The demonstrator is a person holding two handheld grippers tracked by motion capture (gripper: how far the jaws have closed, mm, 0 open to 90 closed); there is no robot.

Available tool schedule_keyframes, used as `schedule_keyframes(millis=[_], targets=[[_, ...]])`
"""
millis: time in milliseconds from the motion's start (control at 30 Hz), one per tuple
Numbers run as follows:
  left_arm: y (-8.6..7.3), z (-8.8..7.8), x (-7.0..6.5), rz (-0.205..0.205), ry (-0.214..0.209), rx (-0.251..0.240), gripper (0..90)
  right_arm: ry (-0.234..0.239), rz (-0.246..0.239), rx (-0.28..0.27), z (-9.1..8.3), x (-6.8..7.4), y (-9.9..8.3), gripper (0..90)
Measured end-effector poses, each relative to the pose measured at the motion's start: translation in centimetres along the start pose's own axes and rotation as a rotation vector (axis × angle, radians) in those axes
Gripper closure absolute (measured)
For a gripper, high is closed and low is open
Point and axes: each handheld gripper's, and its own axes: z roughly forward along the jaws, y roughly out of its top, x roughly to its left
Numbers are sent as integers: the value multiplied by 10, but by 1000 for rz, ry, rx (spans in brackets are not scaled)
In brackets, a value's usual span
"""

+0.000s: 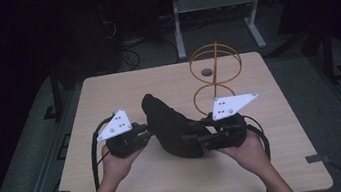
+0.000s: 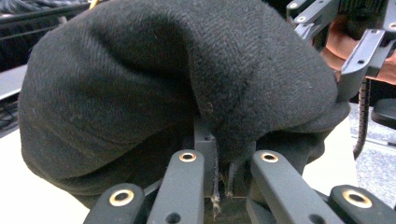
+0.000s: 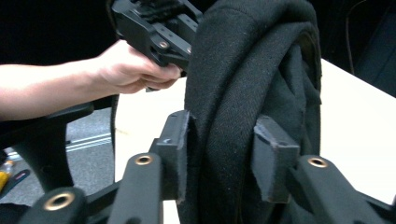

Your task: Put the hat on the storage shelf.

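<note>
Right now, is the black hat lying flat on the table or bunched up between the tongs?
Bunched up. The black hat is folded on itself, with the right tongs clamped on doubled fabric and the left tongs pinching its edge.

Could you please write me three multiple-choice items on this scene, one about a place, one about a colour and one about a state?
1. Where does the wire stand sit on the table?
A. far right part
B. near left corner
C. under the black wool hat

2. What colour is the wire stand?
A. blue
B. orange
C. white

3. What is the right hand-held gripper doing?
A. lying open on the table
B. clamped on a fold of the black wool hat
C. holding the wire stand

Answers:
1 A, as the high view shows it beyond the right hand.
2 B, as its rings look orange.
3 B, as the right gripper view shows fabric pinched between both jaws.
</note>
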Motion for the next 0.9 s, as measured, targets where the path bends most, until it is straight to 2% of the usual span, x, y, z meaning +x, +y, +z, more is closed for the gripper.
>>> schedule_keyframes(millis=[100, 300, 533, 700, 900], targets=[[3, -4, 2, -8, 15, -7, 860, -32, -9, -7, -4, 0, 0, 528], [4, -12, 10, -37, 24, -11, 860, -72, 8, -5, -14, -3, -2, 459], [9, -18, 15, -41, 30, -9, 861, -112, 9, 45, -15, -5, -12, 403], [15, -21, 20, -43, 30, 9, 861, -133, 27, 60, -17, -11, -21, 379], [16, -23, 27, -67, 34, 16, 860, -165, 50, 72, -22, -19, -34, 350]])
